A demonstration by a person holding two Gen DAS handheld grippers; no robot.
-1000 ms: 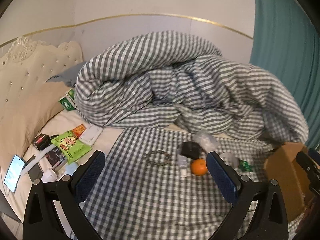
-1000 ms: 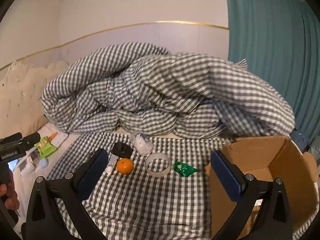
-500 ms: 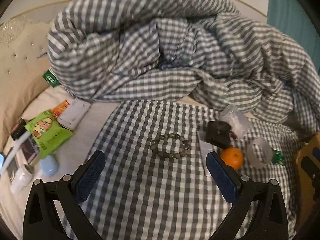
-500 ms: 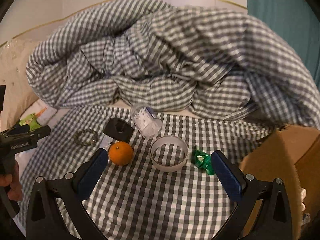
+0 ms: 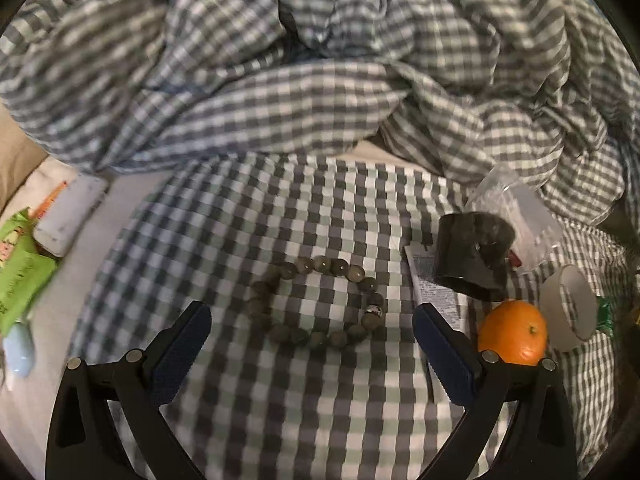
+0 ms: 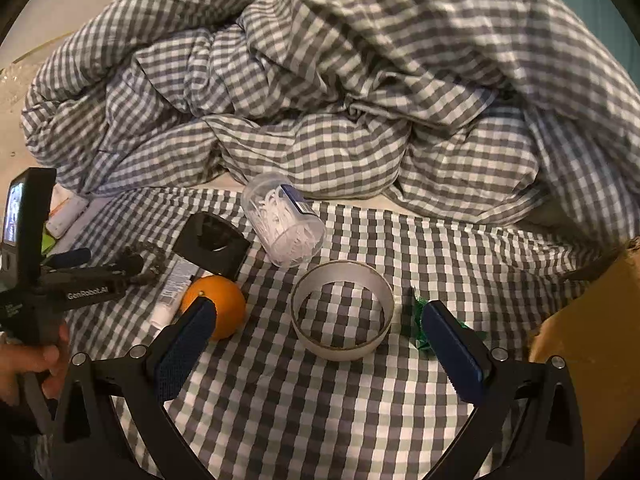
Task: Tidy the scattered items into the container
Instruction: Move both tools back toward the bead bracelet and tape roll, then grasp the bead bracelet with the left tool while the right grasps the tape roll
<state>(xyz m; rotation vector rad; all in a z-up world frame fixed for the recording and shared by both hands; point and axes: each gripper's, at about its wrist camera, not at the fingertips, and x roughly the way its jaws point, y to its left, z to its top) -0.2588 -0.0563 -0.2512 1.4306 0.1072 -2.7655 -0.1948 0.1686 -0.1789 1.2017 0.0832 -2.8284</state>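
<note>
A dark bead bracelet (image 5: 316,300) lies on the checked sheet, just ahead of my open left gripper (image 5: 312,320), between its fingers. To its right lie a white tube (image 5: 434,292), a black block (image 5: 472,256), an orange (image 5: 514,332) and a tape ring (image 5: 570,306). In the right wrist view my open right gripper (image 6: 320,316) frames the tape ring (image 6: 342,310), with the orange (image 6: 218,304) behind its left finger and a green wrapper (image 6: 420,316) by its right finger. A clear jar (image 6: 282,224) lies on its side. The cardboard box (image 6: 592,340) stands at the right.
A bunched checked duvet (image 6: 340,80) fills the back of the bed. At the left lie a green packet (image 5: 18,276), a white case (image 5: 70,214) and a pale blue object (image 5: 18,348). A hand (image 6: 34,360) holds the left gripper's handle.
Both grippers moved forward and down toward the sheet. The bracelet now sits between the left fingers, and the tape ring between the right fingers. Both stayed open.
</note>
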